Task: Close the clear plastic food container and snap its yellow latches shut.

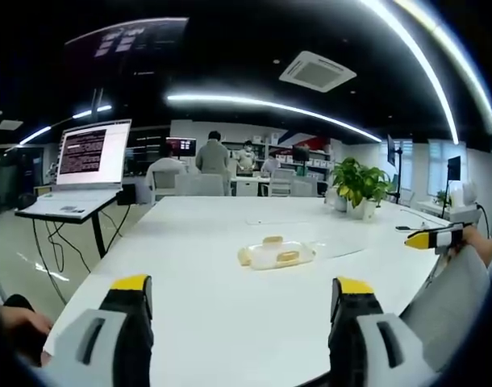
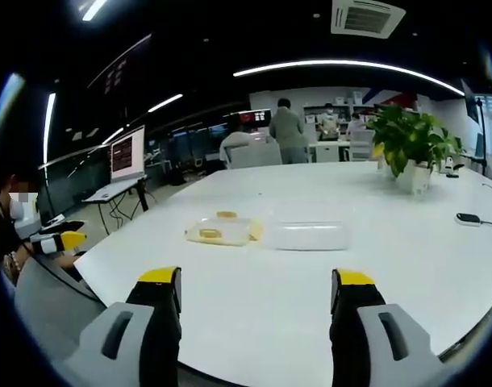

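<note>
Nearest, the left tool point(image 1: 243, 300) has its jaws wide apart and holds nothing. The right tool point(image 2: 256, 290) is wide open too, and touches nothing. Both hang over the near edge of the white table point(image 2: 327, 306).

Farther out, in the middle of the table, sits the clear box point(image 2: 217, 231) with yellow latches. Its clear lid point(image 2: 309, 235) looks to lie just beside it.

To do this well, I think both tools should go out slowly, lift the lid flat, and set it straight on the box before pressing any latch.

Far back are a green plant point(image 2: 411, 139) and a laptop point(image 1: 78, 173).
</note>
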A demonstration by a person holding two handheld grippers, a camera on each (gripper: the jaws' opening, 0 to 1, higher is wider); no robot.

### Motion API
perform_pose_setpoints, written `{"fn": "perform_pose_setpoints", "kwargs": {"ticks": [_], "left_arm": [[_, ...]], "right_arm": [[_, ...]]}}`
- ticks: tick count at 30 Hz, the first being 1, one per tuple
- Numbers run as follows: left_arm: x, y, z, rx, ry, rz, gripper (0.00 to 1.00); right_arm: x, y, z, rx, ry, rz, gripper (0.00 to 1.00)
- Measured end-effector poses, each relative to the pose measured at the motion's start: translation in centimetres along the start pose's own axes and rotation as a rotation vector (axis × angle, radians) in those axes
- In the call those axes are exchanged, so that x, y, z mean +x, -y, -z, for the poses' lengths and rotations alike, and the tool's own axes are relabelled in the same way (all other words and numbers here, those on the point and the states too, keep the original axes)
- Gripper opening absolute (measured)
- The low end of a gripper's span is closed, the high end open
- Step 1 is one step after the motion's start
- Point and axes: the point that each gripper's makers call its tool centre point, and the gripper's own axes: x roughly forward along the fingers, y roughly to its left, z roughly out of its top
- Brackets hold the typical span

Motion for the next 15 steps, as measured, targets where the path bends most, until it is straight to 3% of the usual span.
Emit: {"fn": "perform_pose_setpoints", "kwargs": {"ticks": [15], "left_arm": [[-0.01,0.10,0.15,0.001,-0.010,0.003,0.88]], "right_arm": [[-0.06,-0.36,0.03,0.001,0.000,-0.008,0.73]]}}
